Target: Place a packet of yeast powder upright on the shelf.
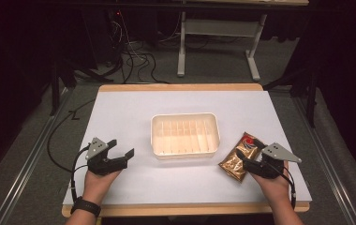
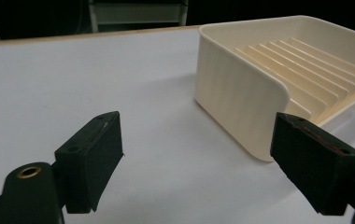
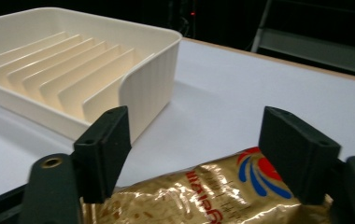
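A cream ribbed tray (image 1: 185,115) sits empty in the middle of the white tabletop (image 1: 120,112). To its right lies a shiny gold snack packet (image 1: 236,159) with a red and blue logo. My right gripper (image 1: 248,150) is open, low over the packet, with one jaw on each side of it. In the right gripper view the packet (image 3: 213,196) lies between and below the jaws of the right gripper (image 3: 201,154), and the tray wall (image 3: 150,88) is ahead to the left. My left gripper (image 1: 121,147) stands open with nothing in it, left of the tray. In the left gripper view the left gripper (image 2: 203,158) faces the tray corner (image 2: 231,93).
The tabletop has a wooden edge (image 1: 181,87) at the far side. Beyond it, cables (image 1: 136,58) trail over the carpet and a grey table frame (image 1: 218,42) stands. Metal rails (image 1: 31,154) run along both sides of the table.
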